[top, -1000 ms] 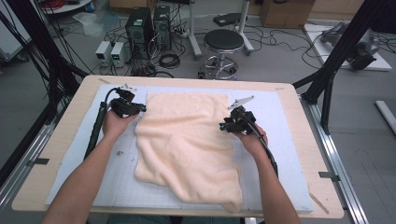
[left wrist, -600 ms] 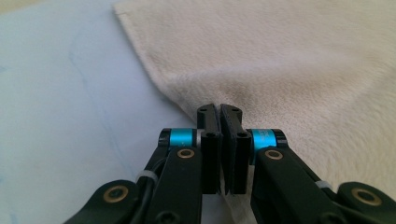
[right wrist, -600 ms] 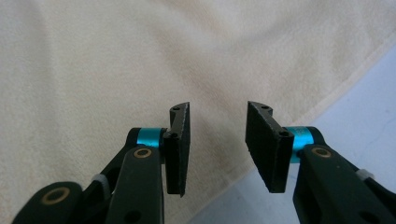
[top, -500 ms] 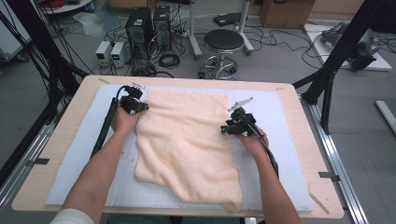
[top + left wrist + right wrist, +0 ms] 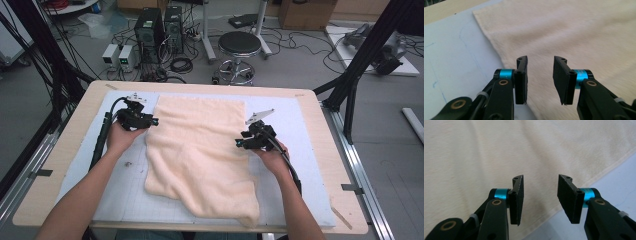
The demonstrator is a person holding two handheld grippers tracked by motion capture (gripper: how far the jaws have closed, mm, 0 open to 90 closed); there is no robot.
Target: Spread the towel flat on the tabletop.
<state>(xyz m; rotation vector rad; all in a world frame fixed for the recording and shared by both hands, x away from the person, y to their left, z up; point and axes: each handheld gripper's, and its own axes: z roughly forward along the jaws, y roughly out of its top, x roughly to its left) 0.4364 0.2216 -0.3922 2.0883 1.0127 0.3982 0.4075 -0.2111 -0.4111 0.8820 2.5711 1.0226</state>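
Towel [image 5: 200, 150] lies spread on the counter's [image 5: 310, 107] blue mat, rumpled at its near end. Left tool [image 5: 152, 120] has just been opening at the towel's left edge, gripping nothing; right tool [image 5: 238, 144] gapes empty over the right edge. Pinch both edges squarely before lifting.

Cream fluffy towel [image 5: 200, 150] lies spread flat on the pale blue mat [image 5: 300, 125] on the tabletop, far edge straight, near edge wavy and rumpled, lower right corner drooping toward the mat's front edge.

Towel [image 5: 200, 150] fluffy terry cloth, matt; mat [image 5: 310, 165] smooth, perhaps foam; table [image 5: 60, 165] wood
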